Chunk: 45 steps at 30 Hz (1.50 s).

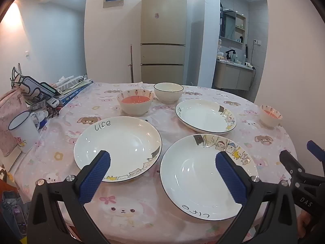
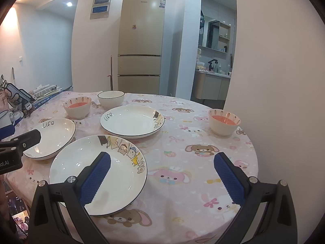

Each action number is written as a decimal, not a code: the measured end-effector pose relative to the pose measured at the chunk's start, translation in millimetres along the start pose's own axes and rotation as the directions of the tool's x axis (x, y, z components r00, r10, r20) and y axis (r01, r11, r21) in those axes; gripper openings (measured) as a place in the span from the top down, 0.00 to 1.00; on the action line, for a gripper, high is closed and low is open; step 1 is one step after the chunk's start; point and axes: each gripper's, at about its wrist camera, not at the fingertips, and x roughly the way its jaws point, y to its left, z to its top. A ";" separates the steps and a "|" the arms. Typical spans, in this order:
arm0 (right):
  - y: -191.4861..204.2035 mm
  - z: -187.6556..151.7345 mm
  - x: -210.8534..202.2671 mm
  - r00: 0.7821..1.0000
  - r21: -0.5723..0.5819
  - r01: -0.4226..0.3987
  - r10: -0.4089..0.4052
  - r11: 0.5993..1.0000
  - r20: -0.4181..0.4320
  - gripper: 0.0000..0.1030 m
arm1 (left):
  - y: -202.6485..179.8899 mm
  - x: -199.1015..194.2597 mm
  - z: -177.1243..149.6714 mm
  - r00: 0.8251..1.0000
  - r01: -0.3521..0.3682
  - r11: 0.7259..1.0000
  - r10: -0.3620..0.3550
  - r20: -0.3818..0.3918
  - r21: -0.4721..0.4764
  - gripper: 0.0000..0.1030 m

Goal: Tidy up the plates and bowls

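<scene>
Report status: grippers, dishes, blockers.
Left gripper and right gripper open, empty. Three plates and three bowls unstacked on table. No blockers.

left gripper [image 1: 162, 158] – jaws wide apart, holding nothing | right gripper [image 2: 162, 158] – likewise

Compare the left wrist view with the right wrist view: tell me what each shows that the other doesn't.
Only the left wrist view shows the whole white enamel mug and the pink bag at the table's left edge. Only the right wrist view shows the open stretch of tablecloth right of the plates. Both show three plates, two bowls with orange-red insides, the white bowl, the fridge, and open grippers: left gripper, right gripper.
</scene>
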 end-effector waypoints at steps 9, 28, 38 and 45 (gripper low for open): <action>-1.4 -2.9 2.6 1.000 0.007 0.000 0.000 1.000 -0.008 0.00 | -1.0 0.7 -0.5 1.000 -0.010 1.000 0.010 0.004 0.006 0.00; -6.9 -6.6 4.4 1.000 0.009 0.006 -0.006 1.000 -0.024 0.00 | -15.1 0.4 -5.3 1.000 0.012 0.999 -0.013 0.019 0.037 0.00; -9.1 -10.3 6.9 0.999 0.015 -0.002 0.003 1.000 -0.035 0.00 | -18.9 0.6 -7.0 1.000 0.019 0.999 -0.020 0.014 0.045 0.00; -8.2 -10.7 7.9 0.999 0.014 -0.002 0.003 1.000 -0.037 0.00 | -19.5 0.8 -7.5 1.000 0.020 0.999 -0.020 0.012 0.043 0.00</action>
